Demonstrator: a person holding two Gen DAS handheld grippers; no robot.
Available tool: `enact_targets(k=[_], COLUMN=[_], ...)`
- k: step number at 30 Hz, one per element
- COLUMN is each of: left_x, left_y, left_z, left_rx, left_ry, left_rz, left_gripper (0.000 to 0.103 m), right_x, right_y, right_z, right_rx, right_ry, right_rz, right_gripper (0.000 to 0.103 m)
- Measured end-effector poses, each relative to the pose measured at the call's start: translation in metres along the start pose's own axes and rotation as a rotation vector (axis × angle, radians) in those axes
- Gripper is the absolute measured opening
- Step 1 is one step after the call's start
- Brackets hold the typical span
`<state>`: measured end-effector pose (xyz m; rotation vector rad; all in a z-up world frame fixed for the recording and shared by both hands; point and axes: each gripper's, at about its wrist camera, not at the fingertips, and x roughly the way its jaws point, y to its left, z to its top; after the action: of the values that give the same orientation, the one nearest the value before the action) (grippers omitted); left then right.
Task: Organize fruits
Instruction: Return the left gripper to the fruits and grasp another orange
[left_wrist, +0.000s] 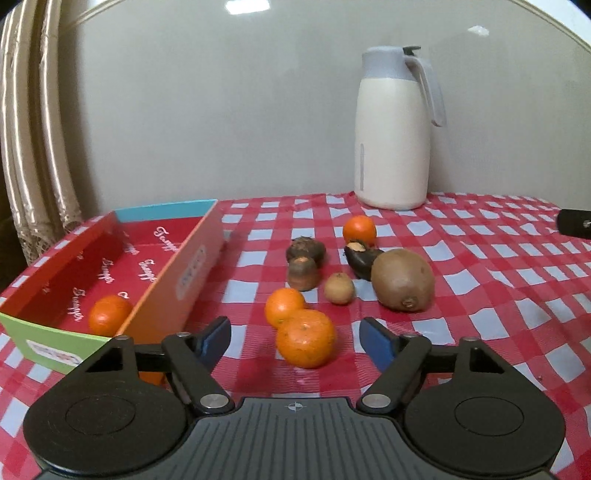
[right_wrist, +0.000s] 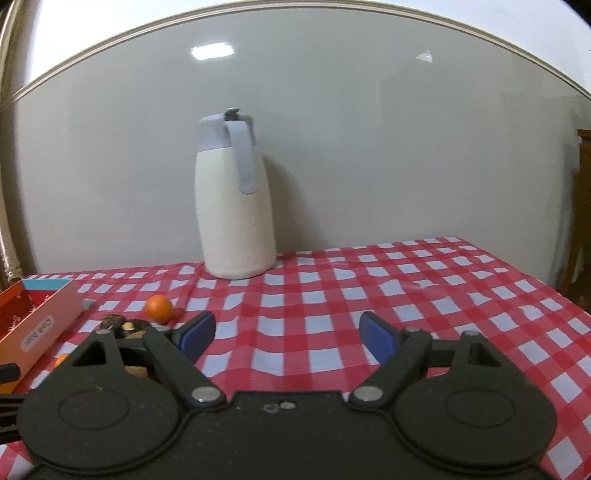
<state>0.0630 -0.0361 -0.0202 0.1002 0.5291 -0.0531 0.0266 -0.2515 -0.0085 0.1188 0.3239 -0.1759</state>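
Left gripper (left_wrist: 295, 338) tilted down, jaws apart around mandarin (left_wrist: 306, 338)

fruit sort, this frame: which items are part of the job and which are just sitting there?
Job:
- box, one orange already inside
- three loose oranges
- kiwi
- small tan fruit
- dark brown fruits
- left gripper

Bystanders:
- thermos jug
- checked tablecloth

Printed cardboard box (left_wrist: 177, 266), fuzzy kiwi (left_wrist: 402, 280)
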Motion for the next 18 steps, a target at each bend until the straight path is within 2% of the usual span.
enact_targets(k=[4,15,17,18], left_x=[0.013,0.021,0.021,0.022], left_y=[-0.007,-0.010,-0.009,-0.008], left_z=[-0.001,-0.002,-0.002,-0.002], left_rx=[-0.012,-0.012,-0.013,-0.014], left_ry=[0.052,0.062,0.064,0.070], left_rz=[-0.016,0.008,0.010,0.007], left_gripper=[0.063,0.062,0.054,0.045], right_x=[0.001,0.001,0.000,0.000], right_y=[-0.009,-0.020,-0.019,-0.018], right_z=[0.000,0.000,0.000,0.000], right_rx=[0.011,0.032,0.033,0.032], right_ry=[0.003,-0.001,-0.002,-0.003], right_rz=[-0.008,-0.017,-0.014,-0.012], right_gripper=[0.085,0.085,0.085,0.085])
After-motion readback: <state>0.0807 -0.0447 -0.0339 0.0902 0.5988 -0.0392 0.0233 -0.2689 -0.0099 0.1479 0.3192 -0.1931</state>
